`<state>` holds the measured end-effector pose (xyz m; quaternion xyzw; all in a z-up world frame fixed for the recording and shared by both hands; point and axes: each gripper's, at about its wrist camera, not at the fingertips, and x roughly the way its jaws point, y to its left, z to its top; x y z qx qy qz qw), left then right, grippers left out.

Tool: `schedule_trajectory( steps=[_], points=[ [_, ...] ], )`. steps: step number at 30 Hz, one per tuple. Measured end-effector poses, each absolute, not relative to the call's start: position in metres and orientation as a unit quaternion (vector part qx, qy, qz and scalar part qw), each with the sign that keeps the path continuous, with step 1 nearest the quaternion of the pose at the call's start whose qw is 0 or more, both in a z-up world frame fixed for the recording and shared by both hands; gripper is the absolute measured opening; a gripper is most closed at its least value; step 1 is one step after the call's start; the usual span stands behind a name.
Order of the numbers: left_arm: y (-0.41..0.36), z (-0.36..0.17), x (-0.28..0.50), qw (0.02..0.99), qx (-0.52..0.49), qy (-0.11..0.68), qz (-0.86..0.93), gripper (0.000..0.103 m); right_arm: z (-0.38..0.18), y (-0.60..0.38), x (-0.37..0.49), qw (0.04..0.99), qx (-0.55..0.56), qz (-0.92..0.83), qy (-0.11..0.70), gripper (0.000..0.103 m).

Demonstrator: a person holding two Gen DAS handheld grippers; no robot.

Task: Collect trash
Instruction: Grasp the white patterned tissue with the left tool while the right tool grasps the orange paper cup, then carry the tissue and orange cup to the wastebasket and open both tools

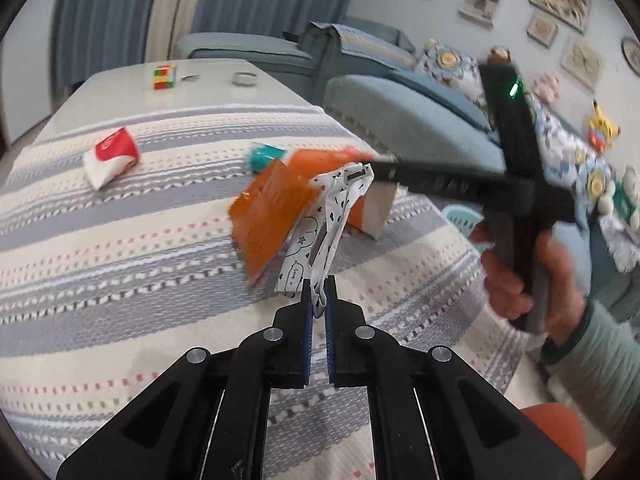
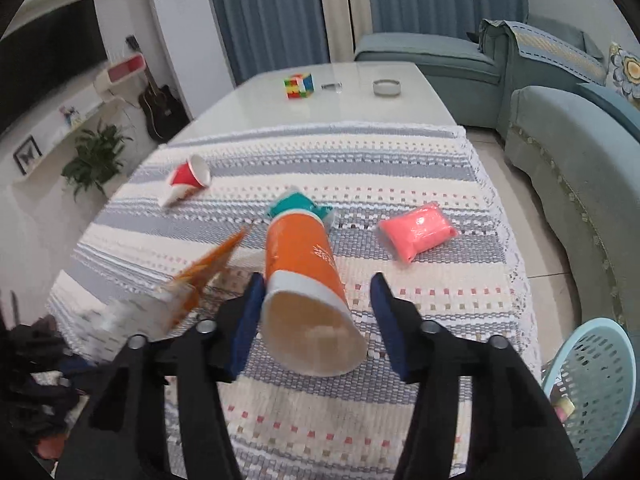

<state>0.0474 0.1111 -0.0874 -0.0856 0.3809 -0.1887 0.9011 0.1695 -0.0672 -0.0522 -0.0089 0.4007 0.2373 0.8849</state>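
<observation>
Left wrist view shows our left tongs clenched on a white patterned wrapper, with an orange wrapper hanging beside it above the striped tabletop. Our right tongs stand apart around an orange paper cup; the left pad seems to touch it, though blur hides this. A red cup, pink packet and blue basket lie apart.

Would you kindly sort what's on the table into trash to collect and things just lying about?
Trash:
patterned wrapper
orange packet
orange cup
red cup
teal cup
pink packet

Lying about:
puzzle cube
round dish
</observation>
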Motion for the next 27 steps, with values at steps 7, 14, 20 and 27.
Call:
schedule_trajectory(
  steps=[7,14,20,27],
  points=[
    [0.136,-0.077,0.047,0.905,-0.122,0.363,-0.184,0.003,-0.077,-0.044,0.189,0.876,-0.026,0.213,0.433,0.045],
    [0.130,-0.051,0.054,0.913,-0.130,0.332,-0.198,0.001,-0.046,-0.065,0.161,0.898,-0.018,0.204,0.390,0.040],
    [0.102,-0.006,0.060,0.921,-0.130,0.286,-0.233,0.001,0.007,-0.122,0.133,0.927,0.011,0.173,0.333,0.039],
    [0.020,0.039,0.073,0.922,-0.080,0.253,-0.282,0.001,0.042,-0.224,0.104,0.950,0.059,0.092,0.292,0.039]
  ],
)
